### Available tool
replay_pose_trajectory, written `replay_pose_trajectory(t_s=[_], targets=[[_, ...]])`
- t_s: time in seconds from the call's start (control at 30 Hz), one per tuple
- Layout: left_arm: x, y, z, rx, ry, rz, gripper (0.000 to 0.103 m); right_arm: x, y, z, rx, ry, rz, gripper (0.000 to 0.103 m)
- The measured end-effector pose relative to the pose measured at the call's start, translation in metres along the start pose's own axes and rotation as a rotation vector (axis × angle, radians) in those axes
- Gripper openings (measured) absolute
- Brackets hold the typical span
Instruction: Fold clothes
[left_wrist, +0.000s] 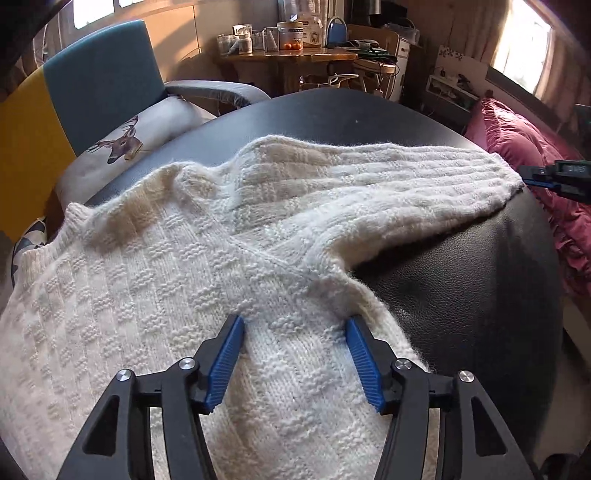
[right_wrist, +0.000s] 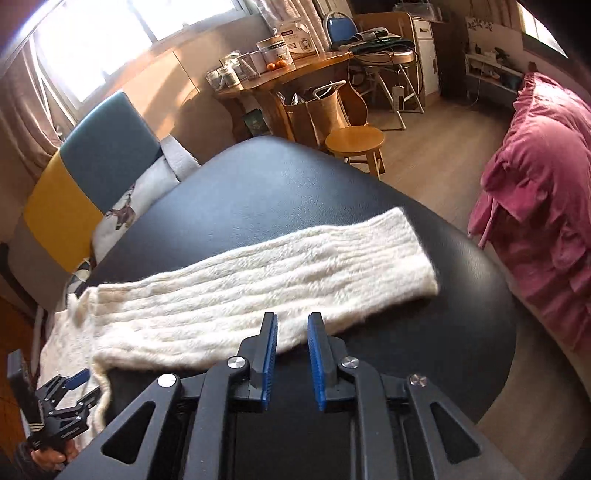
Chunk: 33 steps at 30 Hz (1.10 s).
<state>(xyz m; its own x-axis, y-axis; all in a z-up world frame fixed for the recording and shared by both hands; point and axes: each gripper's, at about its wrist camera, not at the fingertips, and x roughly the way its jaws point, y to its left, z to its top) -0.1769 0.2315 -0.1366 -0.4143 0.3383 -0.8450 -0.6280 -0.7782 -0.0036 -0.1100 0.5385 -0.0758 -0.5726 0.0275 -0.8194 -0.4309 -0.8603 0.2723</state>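
Cream cable-knit wool sweater (left_wrist: 155, 280) spread flat on black leather table (left_wrist: 461, 295); sleeve (right_wrist: 280, 273) laid outstretched, no fold made. Left gripper (left_wrist: 295, 325) wide open over the knit, nothing gripped; right gripper (right_wrist: 291, 325) partly open, empty.

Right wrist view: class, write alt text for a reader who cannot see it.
A cream knitted sweater sleeve lies flat across a black padded table, with the open right gripper just above its near edge. The left gripper is at lower left, by the sweater's body.
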Motion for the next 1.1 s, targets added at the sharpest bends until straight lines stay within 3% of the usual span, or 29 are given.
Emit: replay_pose_trajectory(t_s=[0.07, 0.1, 0.17, 0.27, 0.4, 0.53, 0.67, 0.8, 0.9, 0.97, 1.0, 1.1], targets=[[0.001, -0.003, 0.0, 0.021, -0.004, 0.014, 0.059, 0.012, -0.008, 0.011, -0.075, 0.063, -0.161, 0.017], [0.001, -0.004, -0.001, 0.031, -0.006, 0.022, 0.06, 0.008, -0.018, 0.012, -0.103, 0.068, -0.198, 0.014], [0.0, 0.004, 0.0, -0.005, 0.002, -0.006, 0.06, 0.005, -0.025, 0.013, -0.098, 0.075, -0.215, 0.013], [-0.012, 0.031, 0.004, -0.109, -0.003, -0.106, 0.058, 0.003, -0.028, 0.013, -0.094, 0.095, -0.255, 0.013], [-0.033, 0.09, 0.015, -0.218, -0.08, -0.06, 0.058, 0.001, 0.003, 0.02, -0.155, 0.068, -0.274, 0.019], [-0.036, 0.145, 0.028, -0.243, -0.102, 0.05, 0.058, 0.005, 0.088, 0.014, -0.326, 0.058, 0.02, 0.019], [-0.024, 0.166, 0.037, -0.134, -0.087, 0.226, 0.055, 0.031, 0.201, -0.001, -0.537, 0.105, 0.282, 0.019], [-0.012, 0.169, 0.051, -0.038, -0.076, 0.249, 0.055, 0.055, 0.283, -0.022, -0.681, 0.137, 0.317, 0.019], [0.005, 0.155, 0.064, 0.063, -0.058, 0.244, 0.055, 0.087, 0.298, -0.019, -0.709, 0.179, 0.251, 0.019], [0.026, 0.152, 0.069, 0.079, -0.01, 0.26, 0.055, 0.103, 0.288, -0.018, -0.704, 0.183, 0.164, 0.018], [0.033, 0.155, 0.07, 0.047, 0.003, 0.268, 0.057, 0.111, 0.282, -0.018, -0.702, 0.183, 0.119, 0.017], [0.041, 0.182, 0.072, -0.184, -0.022, 0.232, 0.069, 0.106, 0.255, -0.012, -0.592, 0.142, 0.157, 0.016]])
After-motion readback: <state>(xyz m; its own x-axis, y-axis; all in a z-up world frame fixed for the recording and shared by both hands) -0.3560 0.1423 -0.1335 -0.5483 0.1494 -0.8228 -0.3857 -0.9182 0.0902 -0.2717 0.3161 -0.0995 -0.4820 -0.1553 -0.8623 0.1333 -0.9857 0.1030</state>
